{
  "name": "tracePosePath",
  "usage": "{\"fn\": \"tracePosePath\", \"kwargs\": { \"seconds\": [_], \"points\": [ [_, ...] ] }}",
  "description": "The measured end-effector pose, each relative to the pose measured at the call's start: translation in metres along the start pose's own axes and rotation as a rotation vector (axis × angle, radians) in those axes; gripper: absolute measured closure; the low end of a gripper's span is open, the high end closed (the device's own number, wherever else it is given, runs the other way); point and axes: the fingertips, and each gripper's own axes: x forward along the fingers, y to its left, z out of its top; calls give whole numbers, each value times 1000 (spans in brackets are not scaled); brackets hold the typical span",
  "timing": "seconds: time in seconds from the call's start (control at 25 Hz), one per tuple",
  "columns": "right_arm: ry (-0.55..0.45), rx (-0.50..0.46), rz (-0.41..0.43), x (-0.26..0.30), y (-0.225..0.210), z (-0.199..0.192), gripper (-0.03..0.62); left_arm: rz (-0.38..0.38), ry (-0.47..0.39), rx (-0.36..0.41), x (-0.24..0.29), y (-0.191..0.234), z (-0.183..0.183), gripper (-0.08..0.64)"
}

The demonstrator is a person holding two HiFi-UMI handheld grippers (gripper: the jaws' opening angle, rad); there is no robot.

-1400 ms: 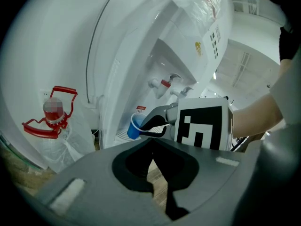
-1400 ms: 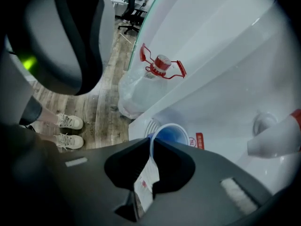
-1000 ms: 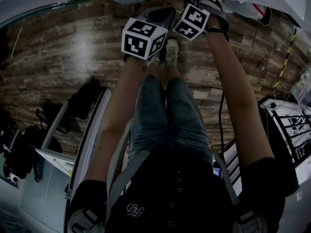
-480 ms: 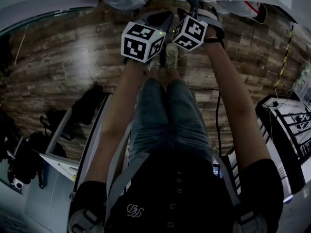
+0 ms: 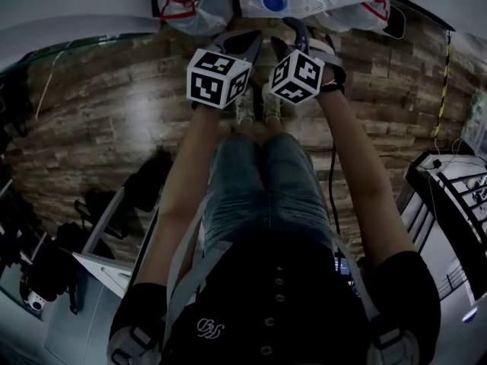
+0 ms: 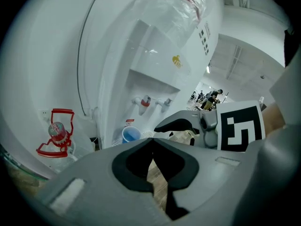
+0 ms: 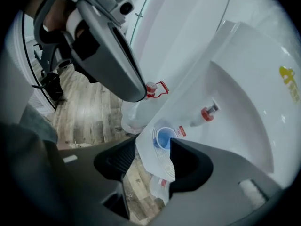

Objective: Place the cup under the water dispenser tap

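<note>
A blue cup (image 7: 164, 137) stands upright on the white drip tray (image 7: 162, 166) of the water dispenser (image 7: 244, 79), below its red tap (image 7: 207, 113). The head view shows the cup (image 5: 272, 0) at the top edge. My right gripper (image 7: 154, 147) is open; its jaws have just opened, and nothing is between them. It hangs above and short of the cup. My left gripper (image 6: 151, 145) is shut with its jaw tips touching, holding nothing. The left gripper view also shows the cup (image 6: 131, 134) under the red tap (image 6: 145, 100). Both marker cubes, left (image 5: 218, 77) and right (image 5: 297, 76), sit side by side.
A large water bottle with a red handle (image 6: 57, 134) stands on the wooden floor (image 5: 114, 112) left of the dispenser. A second tap (image 6: 165, 102) is beside the red one. Dark bags and a chair (image 5: 91, 211) are at the left, a rack (image 5: 456, 196) at the right.
In the head view both grippers have drawn back from the dispenser, and more of it shows at the top. The blue cup now stands apart from the right gripper.
</note>
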Motion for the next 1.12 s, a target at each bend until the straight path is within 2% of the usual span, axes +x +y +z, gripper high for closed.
{"fn": "tracePosePath", "kwargs": {
  "seconds": [0.44,0.76,0.96,1.12],
  "points": [
    [-64,99,-19,-68,-6,20,390,-20,-12,66,-34,-35,36,563],
    [-110,170,-48,-122,-29,52,431,-46,3,129,-65,-66,59,563],
    [-148,276,-64,-151,-37,63,439,-42,-17,135,-81,-79,74,563],
    [-210,420,-37,-173,-43,73,448,-48,-39,145,-94,-88,86,563]
  ]
}}
